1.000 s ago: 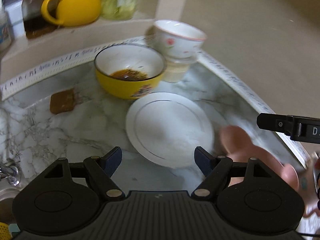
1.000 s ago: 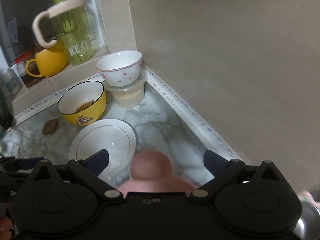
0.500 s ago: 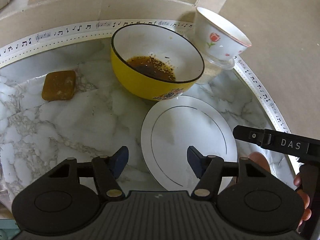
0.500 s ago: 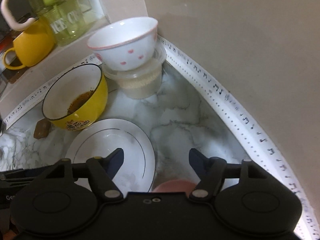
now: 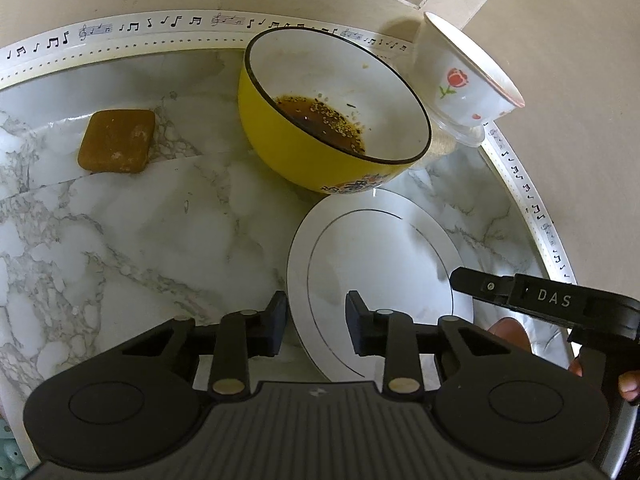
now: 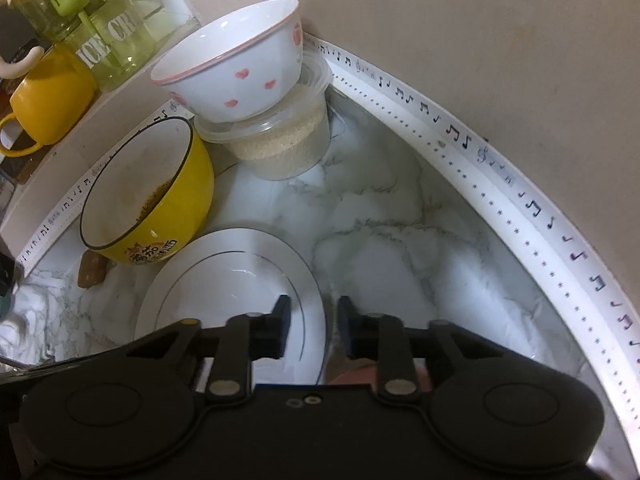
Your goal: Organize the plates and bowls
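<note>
A white plate [image 5: 380, 256] [image 6: 232, 284] lies flat on the marble counter [image 5: 140, 240]. My left gripper [image 5: 316, 320] straddles its left rim with the jaws closing, and the pads stand clear of the rim. My right gripper [image 6: 312, 326] straddles the plate's right rim, also closing with a gap left. Behind the plate stands a yellow bowl [image 5: 332, 120] [image 6: 148, 204] with brown dregs. A white flowered bowl [image 5: 464, 80] [image 6: 236, 68] sits tilted on a clear plastic tub [image 6: 288, 148]. A finger of the right gripper [image 5: 500, 288] shows over the plate's right edge.
A brown block [image 5: 116, 140] lies at the left on the counter. A music-note trim strip [image 6: 500, 184] edges the wall corner. On the ledge stand a yellow mug [image 6: 48, 96] and a green pitcher [image 6: 88, 20]. A person's fingertips [image 5: 512, 328] show by the right gripper.
Both grippers have come down and in toward the plate, and their jaws have narrowed around its opposite rims. The pink thing under the right gripper has slipped almost out of sight.
</note>
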Tool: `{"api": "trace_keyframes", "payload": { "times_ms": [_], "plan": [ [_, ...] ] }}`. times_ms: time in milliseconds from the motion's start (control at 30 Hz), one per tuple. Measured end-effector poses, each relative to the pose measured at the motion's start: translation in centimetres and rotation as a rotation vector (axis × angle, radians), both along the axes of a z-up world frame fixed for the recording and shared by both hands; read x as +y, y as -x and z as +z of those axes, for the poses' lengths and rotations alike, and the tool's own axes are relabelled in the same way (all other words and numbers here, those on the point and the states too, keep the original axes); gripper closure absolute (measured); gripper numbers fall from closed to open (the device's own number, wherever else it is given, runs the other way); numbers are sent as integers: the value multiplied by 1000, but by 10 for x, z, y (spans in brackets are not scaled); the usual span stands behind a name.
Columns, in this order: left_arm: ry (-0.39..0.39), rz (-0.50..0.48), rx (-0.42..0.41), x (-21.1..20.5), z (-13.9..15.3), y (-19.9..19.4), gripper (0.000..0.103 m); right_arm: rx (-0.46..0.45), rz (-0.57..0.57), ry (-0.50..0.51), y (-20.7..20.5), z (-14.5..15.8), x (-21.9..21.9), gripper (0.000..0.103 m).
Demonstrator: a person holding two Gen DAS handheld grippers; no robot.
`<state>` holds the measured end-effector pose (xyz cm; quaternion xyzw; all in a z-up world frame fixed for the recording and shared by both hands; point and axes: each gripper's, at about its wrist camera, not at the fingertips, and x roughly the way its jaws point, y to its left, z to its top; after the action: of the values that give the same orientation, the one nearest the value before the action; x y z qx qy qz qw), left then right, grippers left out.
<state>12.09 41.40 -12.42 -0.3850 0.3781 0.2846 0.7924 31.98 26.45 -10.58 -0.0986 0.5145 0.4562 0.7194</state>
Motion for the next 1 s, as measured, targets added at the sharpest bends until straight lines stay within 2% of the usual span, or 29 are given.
{"api": "trace_keyframes", "payload": {
  "times_ms": [333, 733, 1000],
  "plan": [
    [14, 13, -12, 5, -2, 5, 86, 7, -23, -12, -1, -6, -2, 91],
    [-21, 12, -28, -2, 6, 30, 87, -5, 4, -39, 17, 4, -8, 95],
    [-35, 0, -47, -15, 19, 54, 87, 21, 0, -69, 36, 15, -28, 96]
  ]
}}
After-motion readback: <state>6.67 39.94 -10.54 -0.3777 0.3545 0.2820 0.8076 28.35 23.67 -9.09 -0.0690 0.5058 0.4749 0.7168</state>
